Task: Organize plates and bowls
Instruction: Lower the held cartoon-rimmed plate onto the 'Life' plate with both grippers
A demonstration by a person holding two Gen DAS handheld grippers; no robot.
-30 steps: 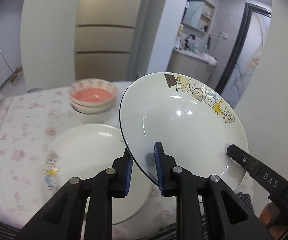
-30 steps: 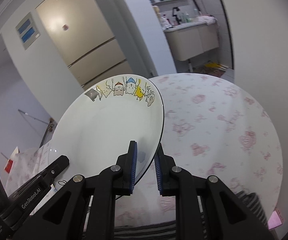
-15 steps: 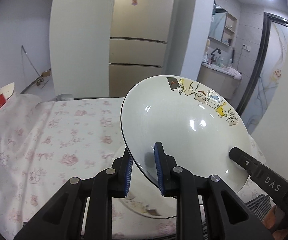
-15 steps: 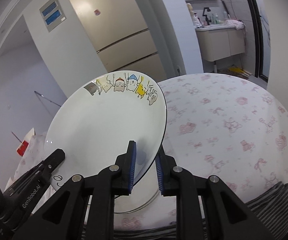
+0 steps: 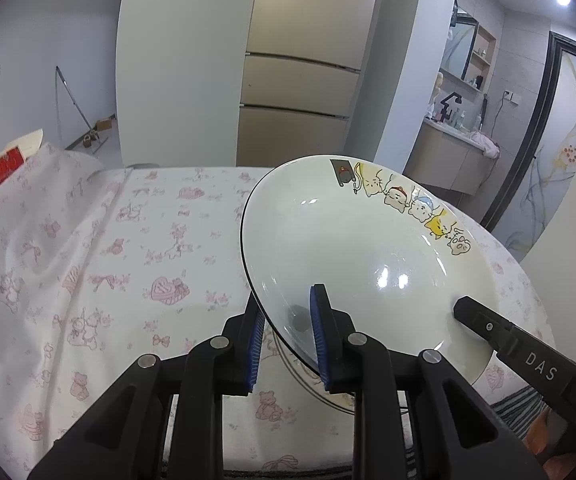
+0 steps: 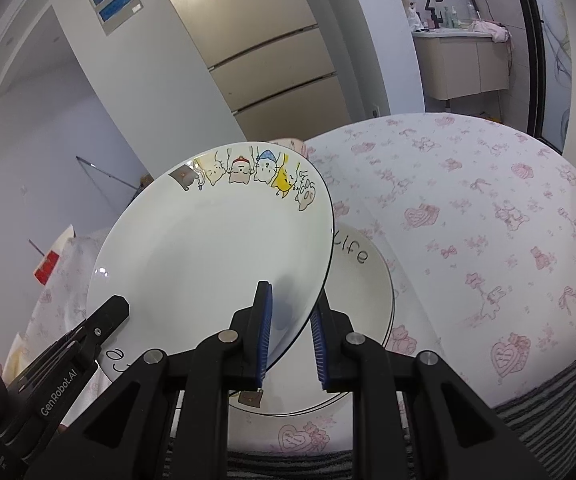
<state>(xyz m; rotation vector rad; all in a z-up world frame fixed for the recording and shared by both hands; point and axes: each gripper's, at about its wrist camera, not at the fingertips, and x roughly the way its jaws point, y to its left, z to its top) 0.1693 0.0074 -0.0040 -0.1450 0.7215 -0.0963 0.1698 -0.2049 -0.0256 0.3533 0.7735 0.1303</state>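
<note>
Left wrist: claws pinching plate

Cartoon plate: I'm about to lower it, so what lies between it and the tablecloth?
In the right wrist view, a second plate with lettering lies beneath the cartoon plate, on the tablecloth.

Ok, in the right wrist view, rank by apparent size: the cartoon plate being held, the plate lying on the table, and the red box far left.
1. Cartoon plate, largest, though it is nearest the camera.
2. Plate on the table, mostly hidden behind the held one, so true size versus it is unsure.
3. Red box, smallest and farthest.
</note>
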